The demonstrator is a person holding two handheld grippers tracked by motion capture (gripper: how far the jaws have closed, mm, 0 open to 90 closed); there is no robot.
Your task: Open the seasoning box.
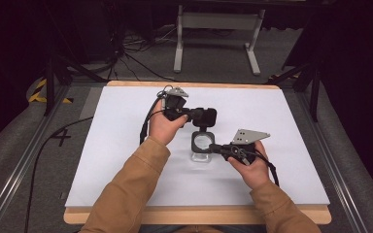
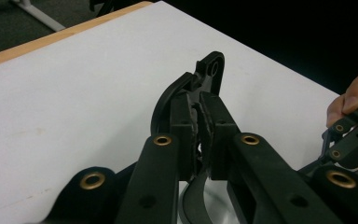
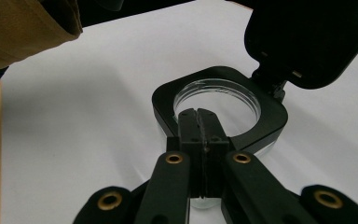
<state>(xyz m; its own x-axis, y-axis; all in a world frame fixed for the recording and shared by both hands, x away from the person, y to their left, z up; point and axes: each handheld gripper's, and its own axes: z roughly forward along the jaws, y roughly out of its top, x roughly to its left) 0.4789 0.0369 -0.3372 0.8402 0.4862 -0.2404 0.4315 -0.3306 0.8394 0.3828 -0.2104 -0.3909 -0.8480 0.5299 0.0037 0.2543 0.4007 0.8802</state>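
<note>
Currently a small clear container (image 1: 201,148) with a black square collar and a hinged black lid (image 1: 205,116) sits on the white table top (image 1: 126,145), near the middle, between the two hands. The lid stands swung up and open, so the round mouth of the container is exposed; in the right gripper view the inside looks empty, though glare on the clear wall makes that uncertain.

The left gripper (image 2: 199,126) is clenched on the lid: its jaws are closed tight on the lid's edge, and the lid's hinge lug with its hole rises just beyond the jaw tips. The right gripper (image 3: 199,122) is clenched on the near side of the black collar (image 3: 261,126), its jaws pressed together over the rim, steadying the container on the table.

Judged from this, the opening step is done or nearly done. What is left is either to fill or empty the container, or to swing the lid down and snap it shut; the pictures do not settle which.

The table top is bare white on a wooden board (image 1: 199,216). Beyond it lie grey carpet, black cables (image 1: 136,53) and a pale metal stand (image 1: 218,34); the room is dark.
</note>
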